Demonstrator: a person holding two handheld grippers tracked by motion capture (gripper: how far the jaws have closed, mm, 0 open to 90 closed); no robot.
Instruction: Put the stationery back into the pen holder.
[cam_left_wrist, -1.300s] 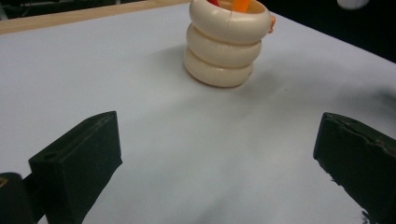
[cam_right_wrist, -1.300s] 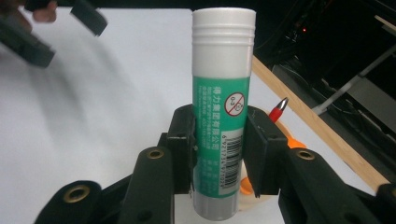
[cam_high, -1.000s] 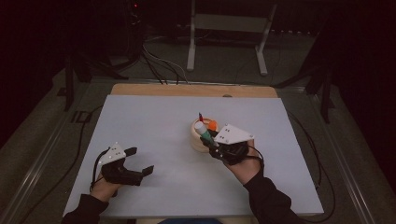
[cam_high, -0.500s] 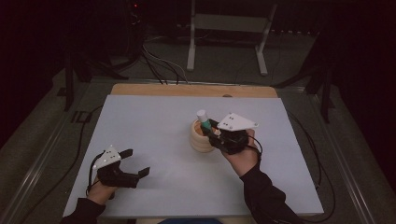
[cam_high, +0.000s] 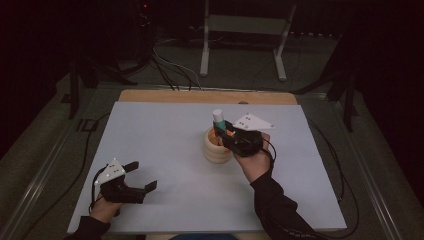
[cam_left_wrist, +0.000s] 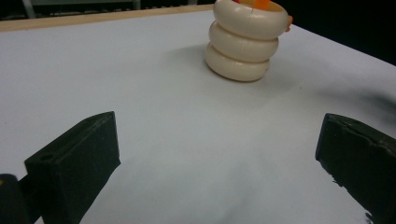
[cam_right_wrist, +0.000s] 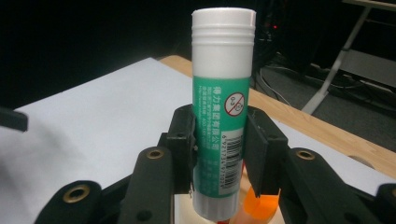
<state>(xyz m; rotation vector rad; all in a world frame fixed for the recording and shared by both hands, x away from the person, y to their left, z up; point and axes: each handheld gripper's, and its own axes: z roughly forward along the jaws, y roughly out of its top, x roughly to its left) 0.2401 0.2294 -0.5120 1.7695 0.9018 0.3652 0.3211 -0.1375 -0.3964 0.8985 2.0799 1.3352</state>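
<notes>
Gripping glue stick (cam_right_wrist: 223, 116) upright, right tongs (cam_right_wrist: 219, 144) clamped; to be guided straight over ringed holder (cam_high: 218, 146). Left tongs (cam_high: 140, 176) apart, idle at 7 o'clock.

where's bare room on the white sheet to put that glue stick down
The sheet is bare from its far-left corner down to the left hand-held gripper, and along its near edge between the two forearms. Its right strip beyond the right hand-held gripper is free too. It is crowded only at the ringed cup, where that gripper holds the glue stick upright.

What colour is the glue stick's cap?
White, on a green glue stick; clearest in the right gripper view.
</notes>
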